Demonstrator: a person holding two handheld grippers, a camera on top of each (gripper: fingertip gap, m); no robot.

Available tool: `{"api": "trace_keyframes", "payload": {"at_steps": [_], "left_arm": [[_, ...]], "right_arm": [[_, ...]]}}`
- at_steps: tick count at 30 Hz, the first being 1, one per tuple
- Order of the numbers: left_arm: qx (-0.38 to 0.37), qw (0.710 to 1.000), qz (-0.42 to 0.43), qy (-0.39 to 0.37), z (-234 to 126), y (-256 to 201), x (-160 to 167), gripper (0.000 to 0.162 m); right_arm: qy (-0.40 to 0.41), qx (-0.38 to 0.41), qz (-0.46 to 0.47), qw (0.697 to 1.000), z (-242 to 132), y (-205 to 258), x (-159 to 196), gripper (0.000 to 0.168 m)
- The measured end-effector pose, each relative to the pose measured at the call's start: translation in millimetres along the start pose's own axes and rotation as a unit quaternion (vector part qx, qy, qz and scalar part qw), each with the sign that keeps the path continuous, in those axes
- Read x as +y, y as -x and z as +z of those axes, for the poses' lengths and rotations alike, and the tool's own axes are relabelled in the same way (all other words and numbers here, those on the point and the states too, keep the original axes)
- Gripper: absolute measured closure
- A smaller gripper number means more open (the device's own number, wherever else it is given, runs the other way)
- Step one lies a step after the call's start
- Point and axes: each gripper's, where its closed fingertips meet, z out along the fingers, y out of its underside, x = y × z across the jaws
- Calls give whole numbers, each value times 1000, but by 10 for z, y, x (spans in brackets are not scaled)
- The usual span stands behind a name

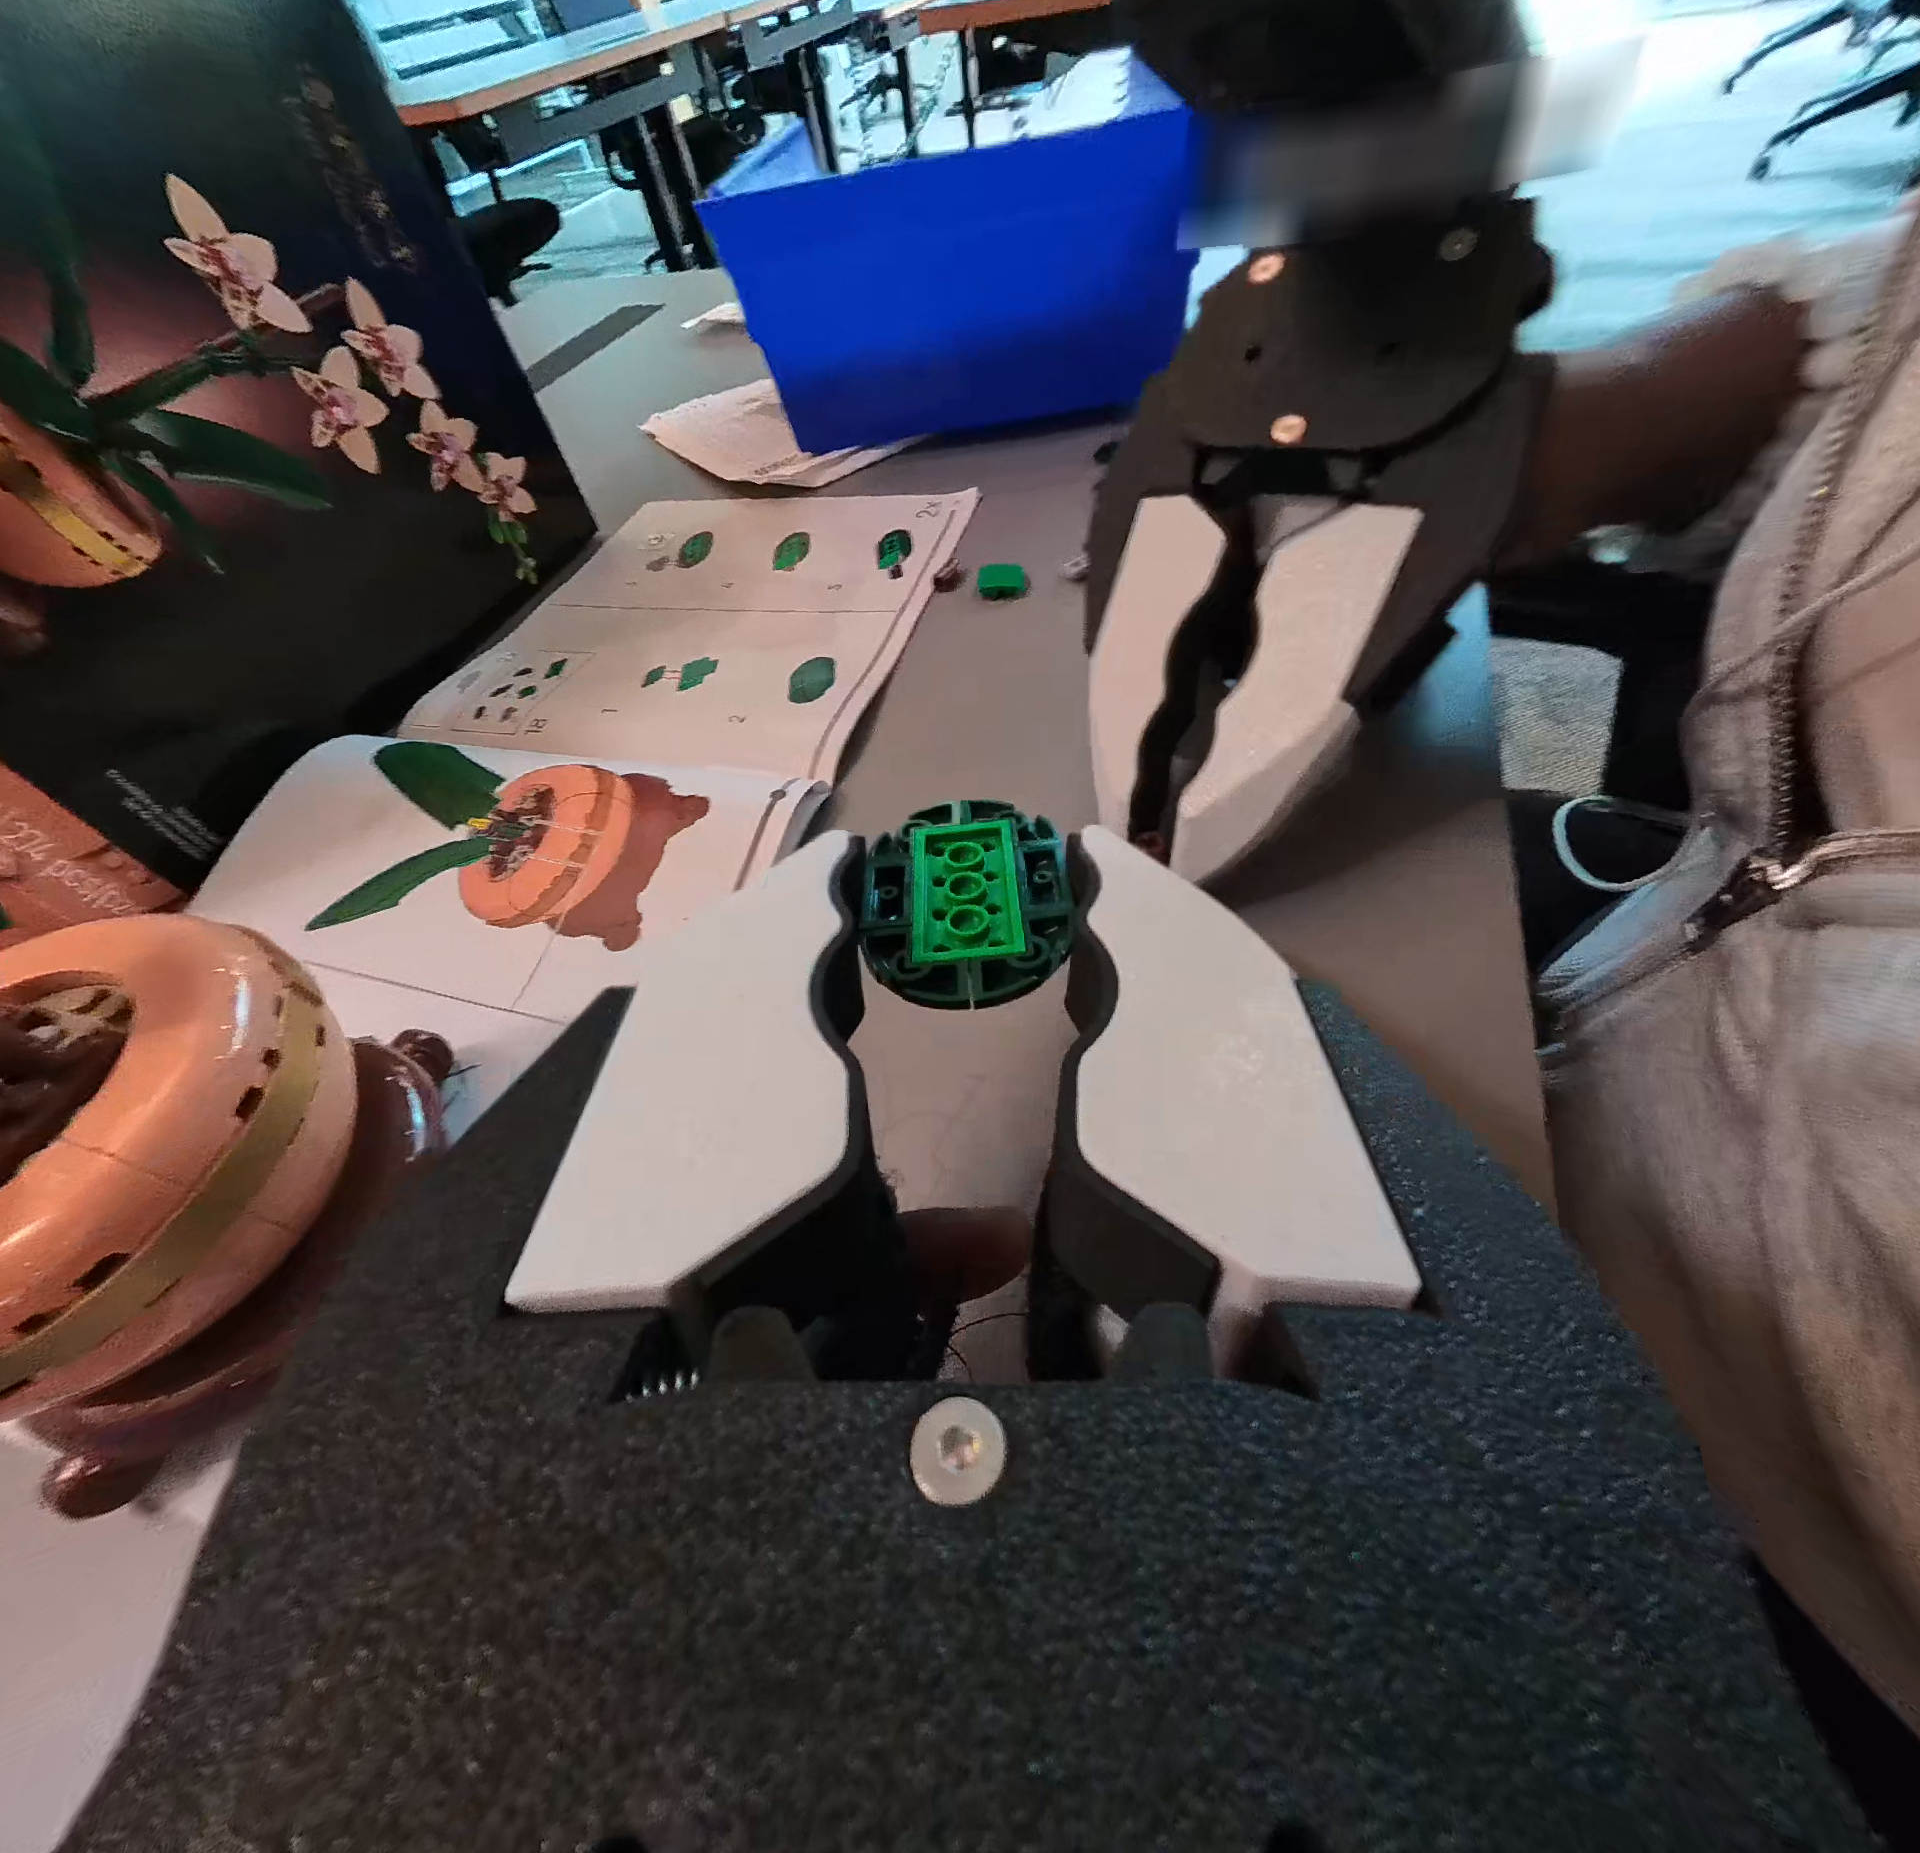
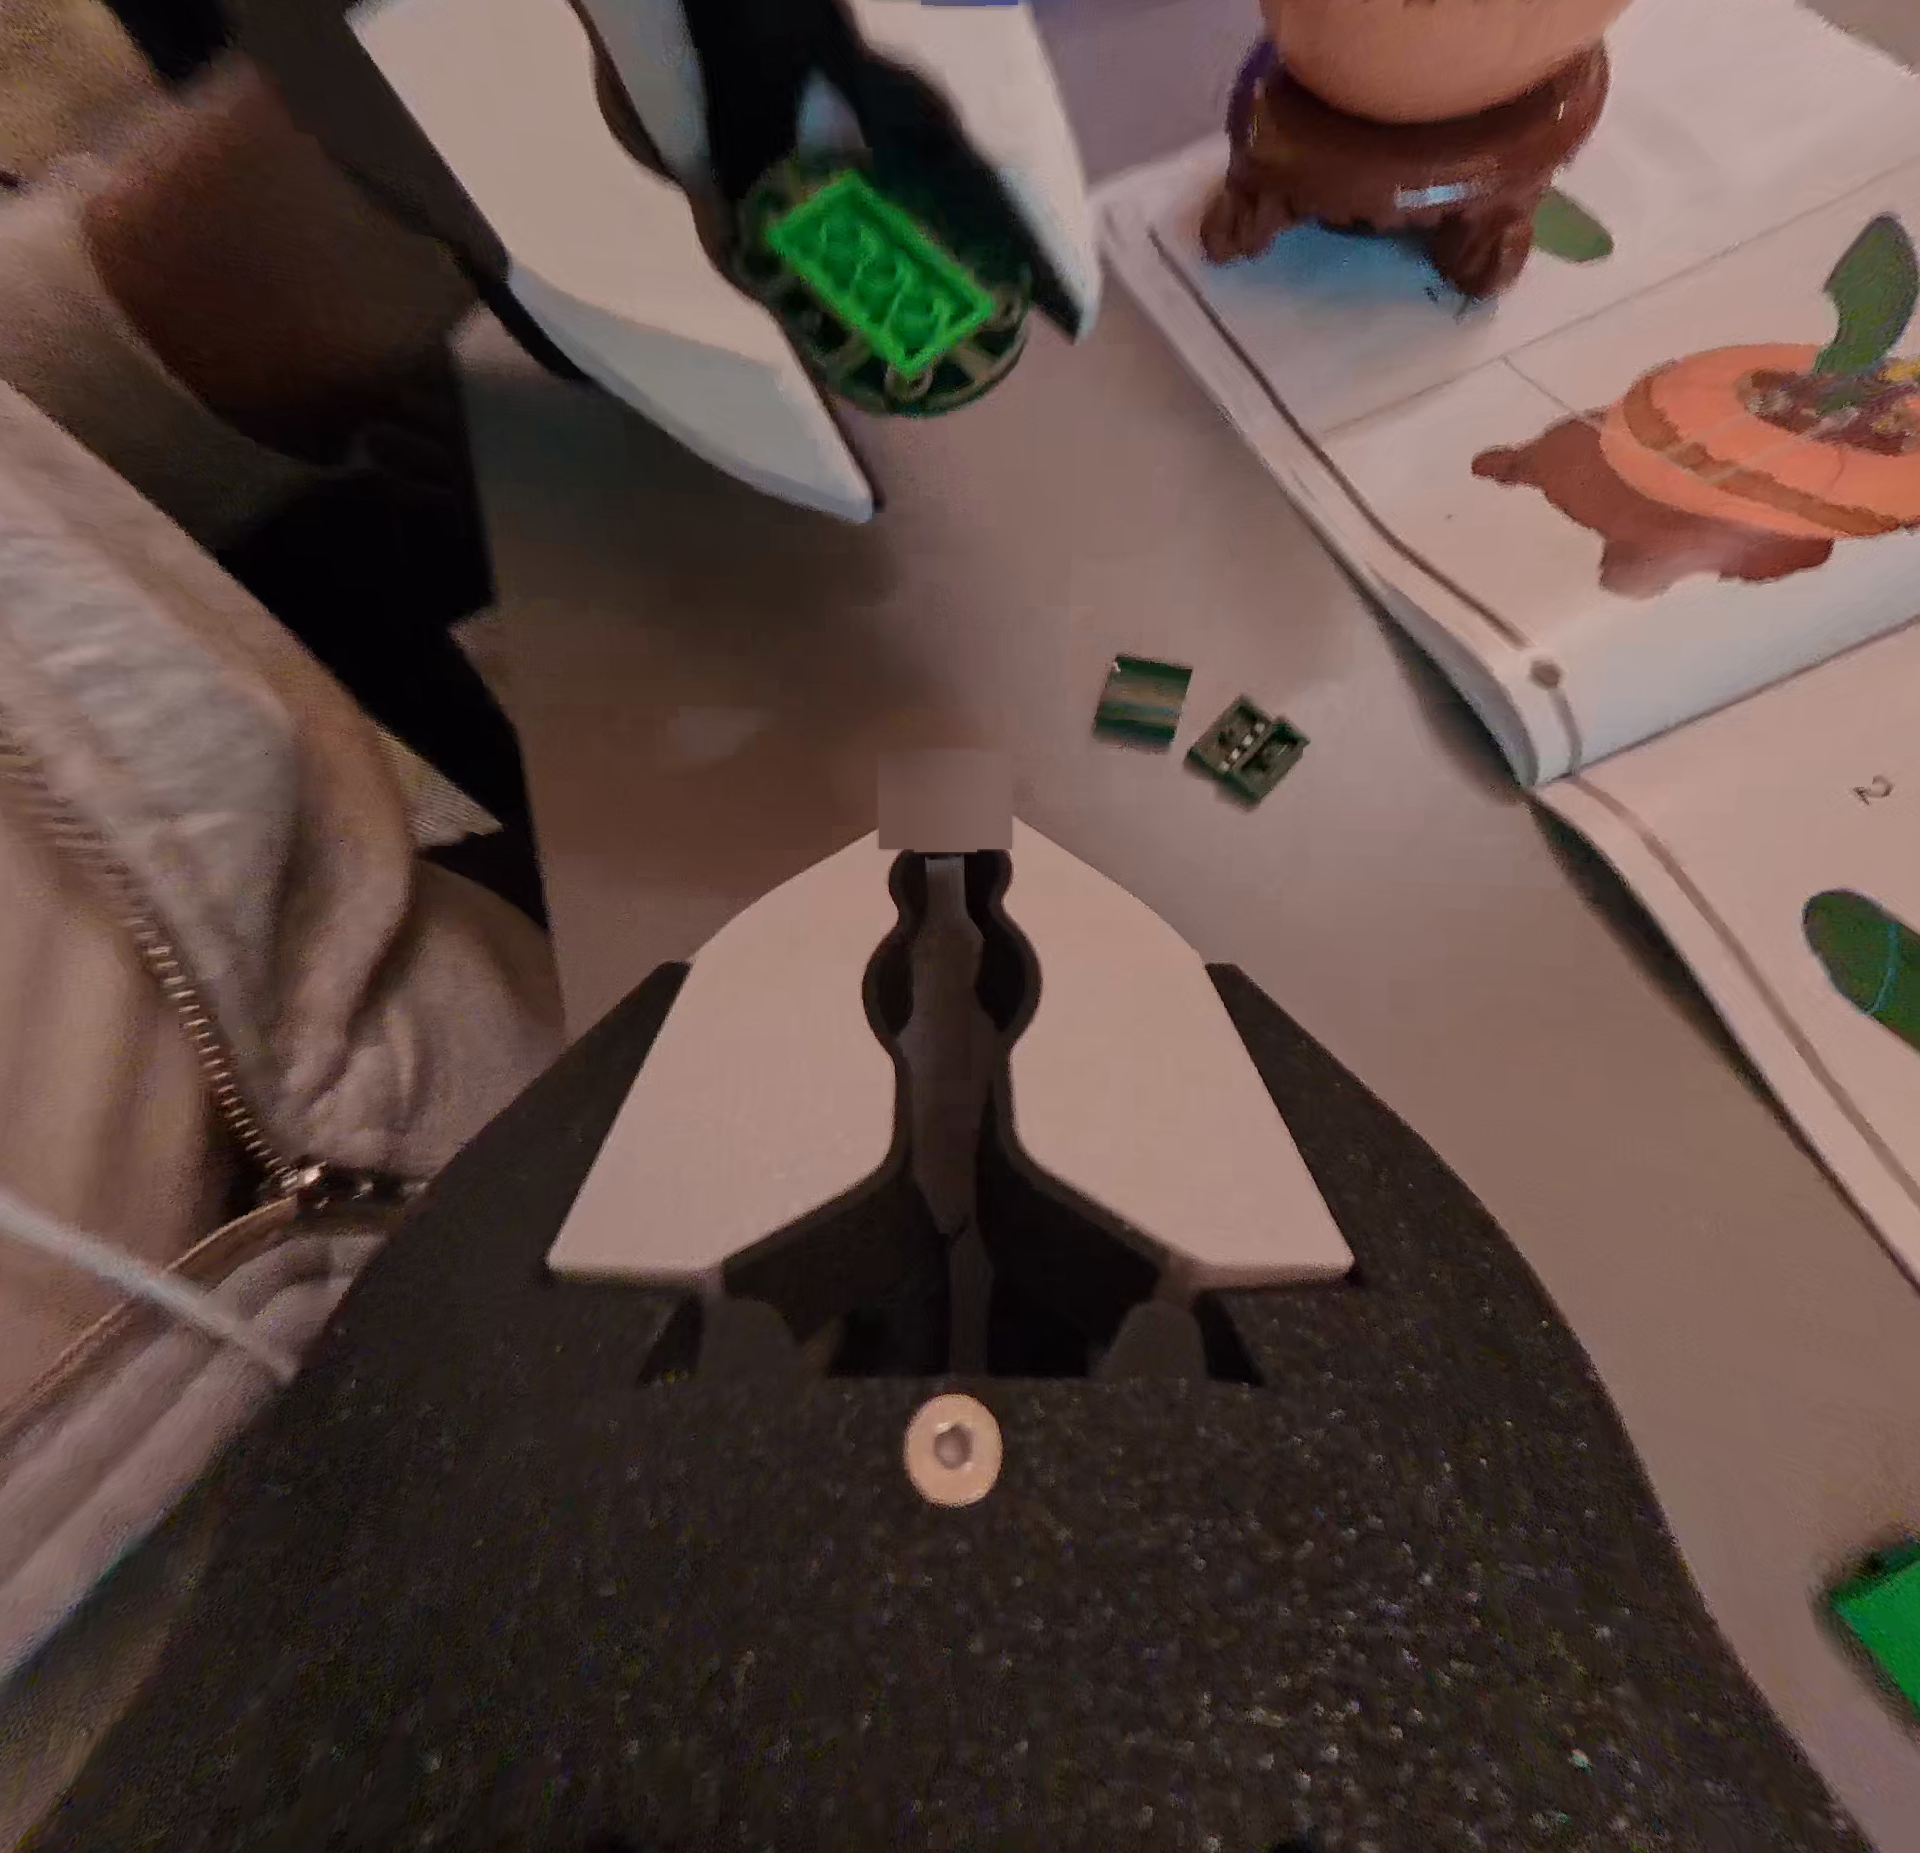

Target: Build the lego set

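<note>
Left wrist view is showing the left hand-held gripper (image 1: 966, 899) grasping a round dark green leaf piece (image 1: 966, 972) by its two sides, raised above the grey table (image 1: 966, 660). A bright green brick (image 1: 961, 894) is sitting pressed onto the upturned underside of that leaf piece, and this assembly serves as the landmark for everything else.

Beyond and to the right of the leaf piece, the right hand-held gripper (image 1: 1169, 837) is pointing down toward it, its fingers nearly together. In the right wrist view the fingertips are partly hidden by a blurred patch, so I cannot tell whether they are pinching a small part or are simply clenched.

To the left of the leaf piece an open instruction booklet (image 1: 727, 619) is lying on the table, with the pink flower pot (image 1: 156, 1128) further left and nearer the camera. Behind the booklet the set's dark box (image 1: 260, 349) is standing upright. Two small dark green pieces (image 2: 1195, 728) are lying loose on the table near the booklet's edge.

To do this step well, the left side is probably best keeping the leaf piece level and firmly held, while the right lines up squarely over the studs before pressing, since a tilted push could twist the leaf piece out of its grasp.
</note>
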Motion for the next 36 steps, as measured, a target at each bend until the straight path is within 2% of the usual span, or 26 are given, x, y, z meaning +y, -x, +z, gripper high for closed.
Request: {"api": "trace_keyframes", "payload": {"at_steps": [4, 6, 9, 13, 17, 36], "left_arm": [[52, 997, -48, -41, -47, -73, -110, 127], [85, 990, -81, -77, -65, -126, -210, 127], [111, 982, -94, -117, -67, -189, -324, 127], [99, 990, -48, -91, 16, -240, -296, 127], [99, 989, -41, -105, 52, -260, -372, 127], [78, 977, -64, -187, 64, -183, -557, 127]], "right_arm": [[-73, -95, 9, 993, -284, -1, -345, 162], [-108, -145, -20, 983, -418, 86, -586, 161], [-105, -168, -51, 979, -465, 128, -790, 162], [-43, -169, -84, 981, -400, 119, -760, 162], [-4, -172, -113, 979, -376, 146, -690, 162], [40, -118, -160, 979, -461, 47, -770, 161]]}}
